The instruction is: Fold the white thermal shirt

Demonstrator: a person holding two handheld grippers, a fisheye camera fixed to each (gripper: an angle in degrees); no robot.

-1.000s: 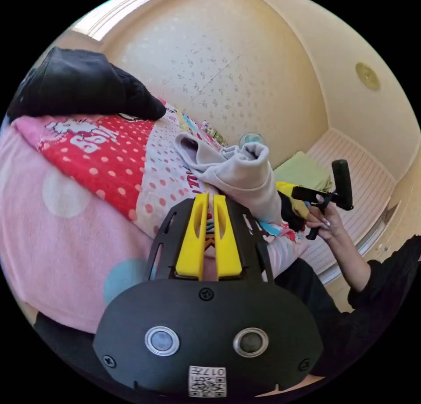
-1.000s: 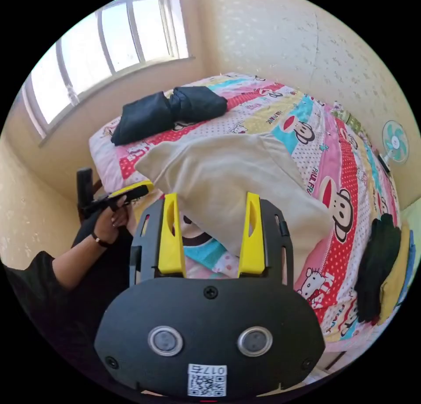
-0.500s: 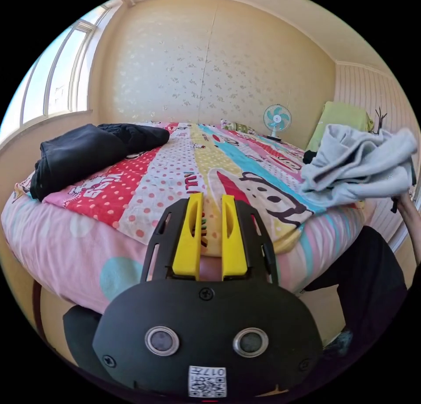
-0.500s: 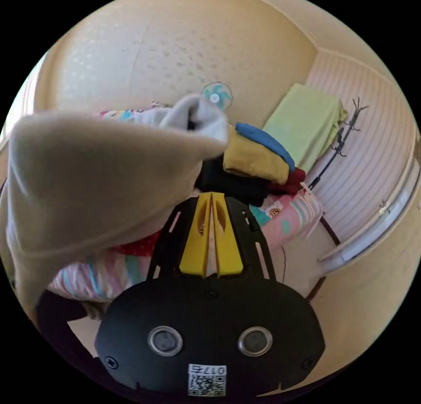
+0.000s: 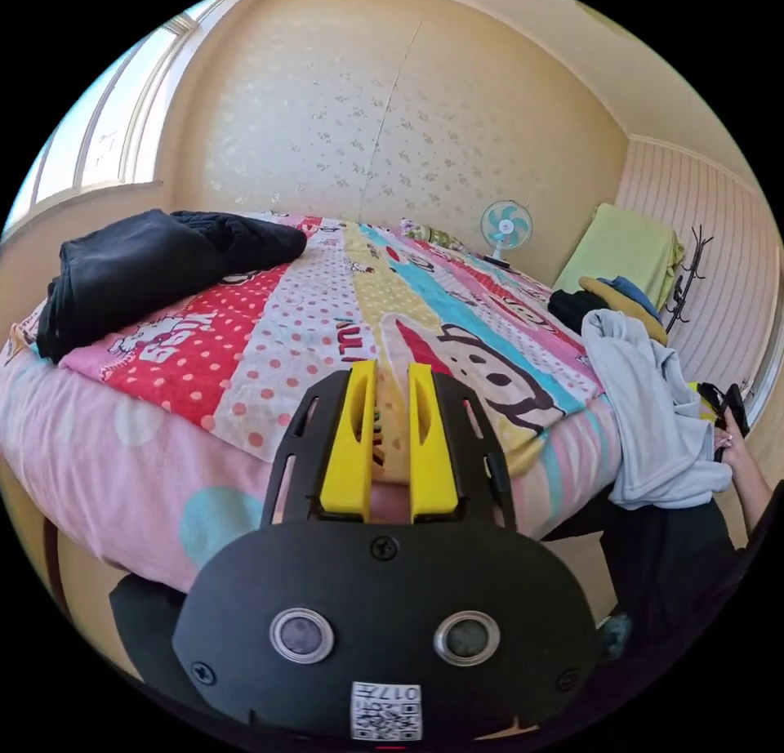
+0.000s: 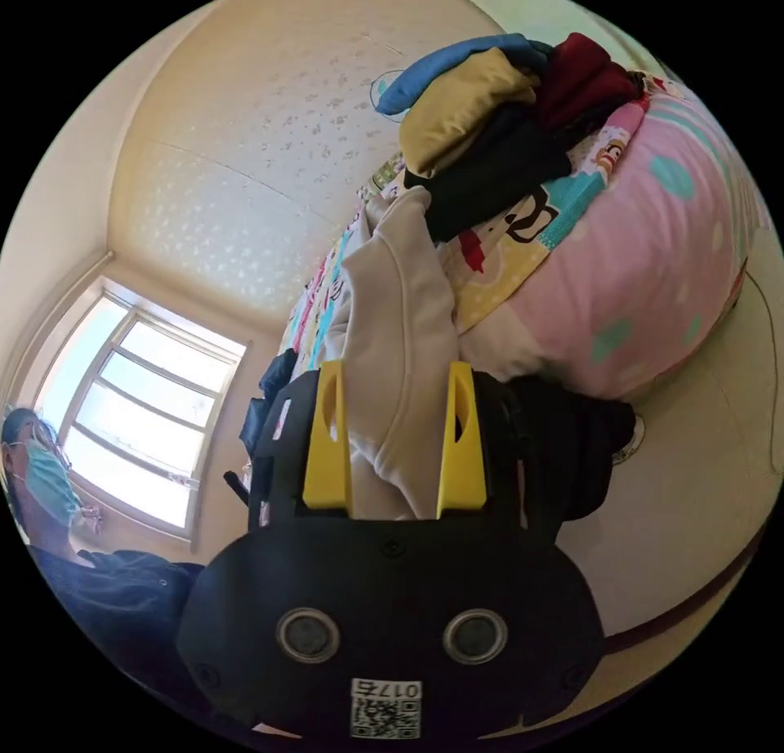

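The white thermal shirt is bunched and hangs over the bed's near right corner in the left gripper view. In the right gripper view the shirt droops off the bed edge and runs down between the wide-apart jaws of my right gripper, which is open and not pressing on it. My left gripper hovers over the front edge of the bed with its jaws almost together and nothing between them. A person's hand shows just beyond the shirt.
The bed has a bright cartoon cover. Black folded clothes lie at its left. A stack of folded clothes sits by the shirt. A small fan, a green cover and a window line the walls.
The right gripper shut on the shirt, swung it off the middle of the bed to the corner by the stack, then opened. The left gripper stayed at the front edge.
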